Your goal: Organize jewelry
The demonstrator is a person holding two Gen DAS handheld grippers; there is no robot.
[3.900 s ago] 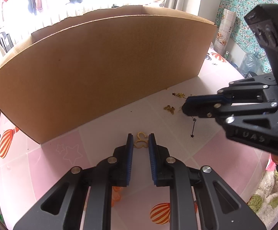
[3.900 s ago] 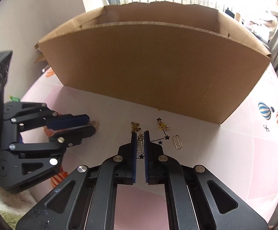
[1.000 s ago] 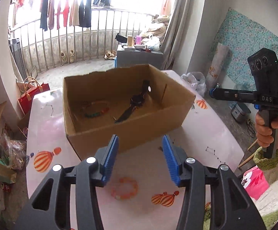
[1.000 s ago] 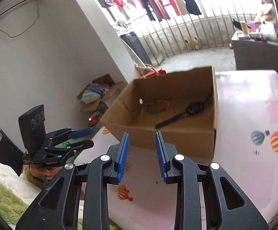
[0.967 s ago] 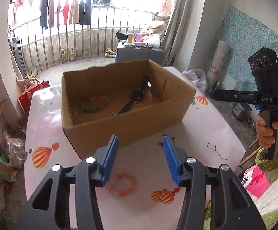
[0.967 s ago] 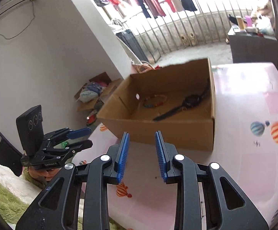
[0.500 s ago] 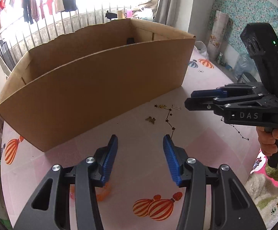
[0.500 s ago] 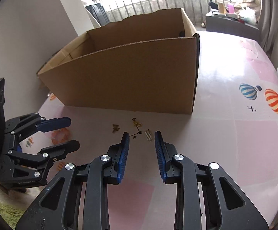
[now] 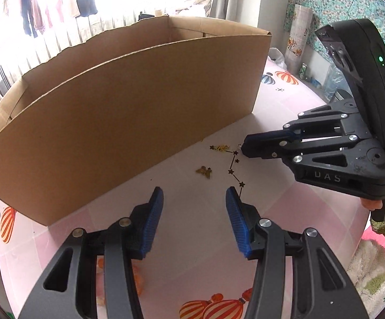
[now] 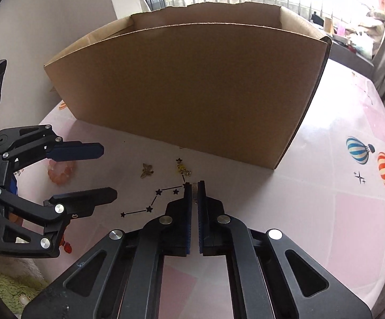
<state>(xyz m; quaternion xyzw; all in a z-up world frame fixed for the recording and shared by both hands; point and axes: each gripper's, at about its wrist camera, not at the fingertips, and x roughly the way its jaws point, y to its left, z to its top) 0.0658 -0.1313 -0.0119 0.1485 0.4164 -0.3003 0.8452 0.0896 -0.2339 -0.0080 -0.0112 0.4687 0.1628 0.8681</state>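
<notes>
**Right wrist view: going for the little silver charm**

Right wrist view, left to right: my left gripper (image 10: 107,171) hangs wide apart over the peach beaded bracelet (image 10: 60,171). Then the gold butterfly charm (image 10: 146,170) and the gold figure charm (image 10: 183,169), both loose on the pink balloon-print tablecloth (image 10: 325,212). My right gripper (image 10: 195,184) sits low, pads nearly together around a small silver ladder-shaped charm (image 10: 194,190); can't tell if it's pinched. The tall brown cardboard box (image 10: 192,87) stands behind. By my guess, four pieces left to box.
</notes>
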